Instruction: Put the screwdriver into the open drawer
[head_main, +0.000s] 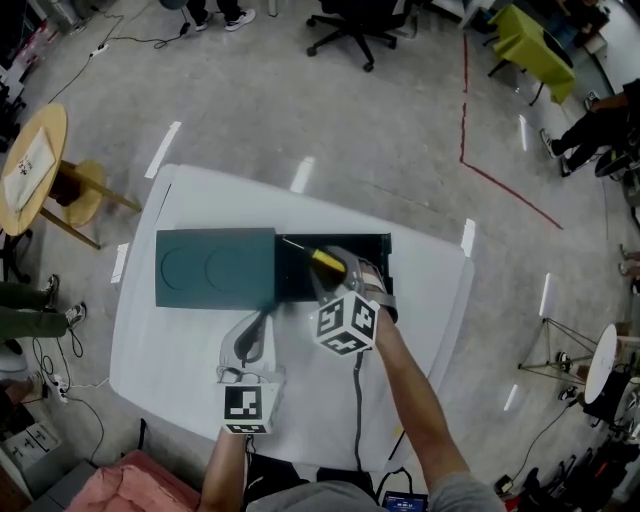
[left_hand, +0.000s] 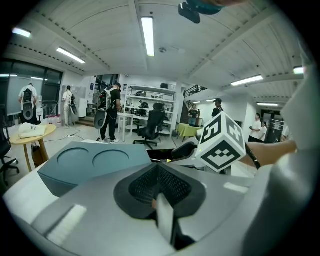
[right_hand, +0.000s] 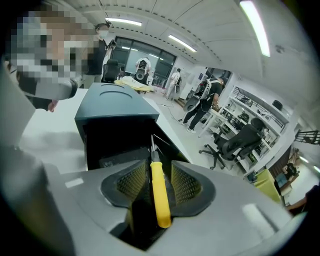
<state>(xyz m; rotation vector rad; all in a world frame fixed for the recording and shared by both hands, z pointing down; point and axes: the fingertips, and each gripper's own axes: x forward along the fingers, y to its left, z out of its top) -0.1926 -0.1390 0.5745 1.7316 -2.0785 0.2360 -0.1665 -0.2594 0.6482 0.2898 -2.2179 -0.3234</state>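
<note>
A screwdriver with a yellow handle (head_main: 326, 261) (right_hand: 159, 192) lies between the jaws of my right gripper (head_main: 337, 272) (right_hand: 152, 185), its metal shaft pointing into the open drawer (head_main: 372, 243) (right_hand: 112, 142). The jaws stand apart, with a gap on each side of the handle. The drawer is pulled out to the right of the teal cabinet (head_main: 215, 265) (left_hand: 90, 162). My left gripper (head_main: 256, 336) (left_hand: 157, 187) rests low over the white table (head_main: 170, 360) in front of the cabinet, with its pads together and nothing between them. The right gripper's marker cube (left_hand: 222, 142) shows in the left gripper view.
A round wooden side table (head_main: 35, 165) stands to the left of the white table. An office chair (head_main: 350, 25) and a red floor line (head_main: 500, 180) lie beyond it. People stand at the room's edges, and there are more desks and chairs behind.
</note>
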